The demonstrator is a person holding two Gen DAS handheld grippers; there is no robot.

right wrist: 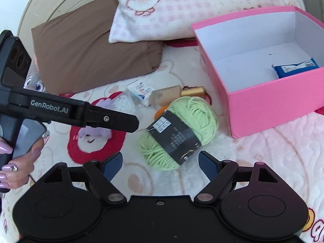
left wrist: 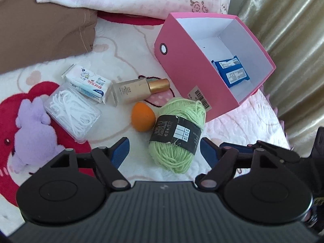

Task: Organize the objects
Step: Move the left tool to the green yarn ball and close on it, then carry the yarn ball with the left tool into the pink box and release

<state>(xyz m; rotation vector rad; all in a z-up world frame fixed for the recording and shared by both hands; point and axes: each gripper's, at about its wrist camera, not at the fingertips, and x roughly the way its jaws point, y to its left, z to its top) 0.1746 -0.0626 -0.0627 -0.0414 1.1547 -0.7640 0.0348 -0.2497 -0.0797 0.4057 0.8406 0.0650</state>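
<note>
Early stage: blue wipes packet (left wrist: pixel 230 73) alone inside pink cardboard box (left wrist: pixel 188 75) at two o'clock; green yarn skein (left wrist: pixel 178 133) awaits between wide left gripper (left wrist: pixel 164 151) and wide right gripper (right wrist: pixel 160 162).

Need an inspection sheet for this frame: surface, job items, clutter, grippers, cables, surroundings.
Surface: bed blanket, white with red and pink cartoon print.
Job's things: pink box open, blue packet inside; green yarn, orange sponge, gold-capped bottle, tissue pack, clear floss pick box, purple plush all loose on the blanket.
Clutter: nothing seen.
Grippers: left gripper open, right gripper open, both aimed at the yarn, neither touching.
Cables: nothing seen.
Surroundings: brown pillow, pink checked pillow, gold curtain.
</note>
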